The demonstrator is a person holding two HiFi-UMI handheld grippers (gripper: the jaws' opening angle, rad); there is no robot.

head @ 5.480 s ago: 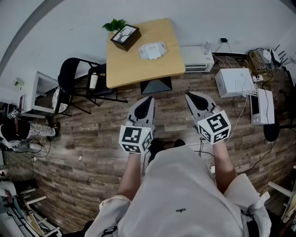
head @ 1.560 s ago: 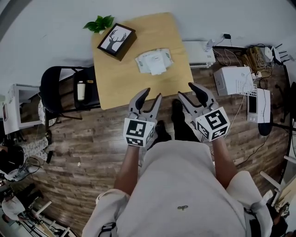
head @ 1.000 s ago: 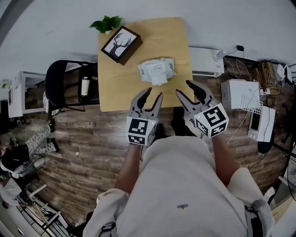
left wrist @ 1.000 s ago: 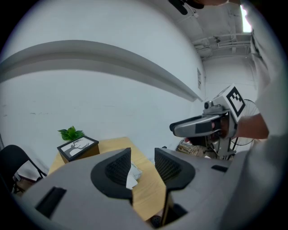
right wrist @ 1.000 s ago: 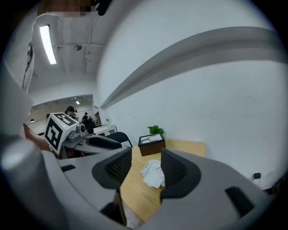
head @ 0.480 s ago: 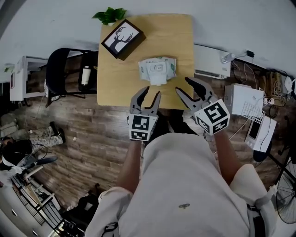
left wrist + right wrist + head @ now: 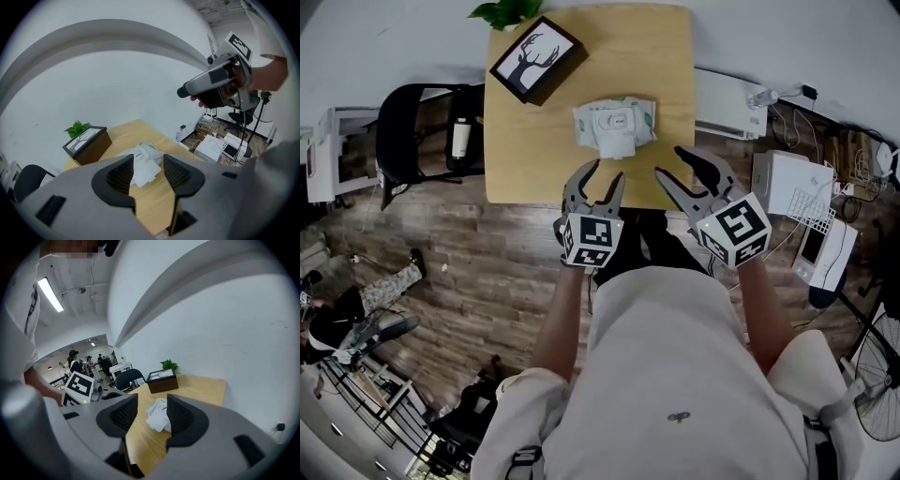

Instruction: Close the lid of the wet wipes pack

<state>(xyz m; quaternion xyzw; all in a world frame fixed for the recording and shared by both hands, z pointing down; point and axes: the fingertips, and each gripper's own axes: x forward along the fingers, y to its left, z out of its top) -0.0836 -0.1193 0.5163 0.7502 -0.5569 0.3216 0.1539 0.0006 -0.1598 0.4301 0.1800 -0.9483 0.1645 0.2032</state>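
The wet wipes pack (image 7: 614, 120) lies in the middle of the wooden tabletop (image 7: 525, 159). Its white lid (image 7: 616, 146) is flipped out toward the person. Both grippers hang in the air by the near edge of the tabletop, and neither touches the pack. The left gripper (image 7: 602, 178) has just been opening its jaws, which stand apart with nothing in them. The right gripper (image 7: 674, 165) is open and empty too. A dark box with a deer picture (image 7: 536, 58) sits at the far left corner, next to a green plant (image 7: 502, 11).
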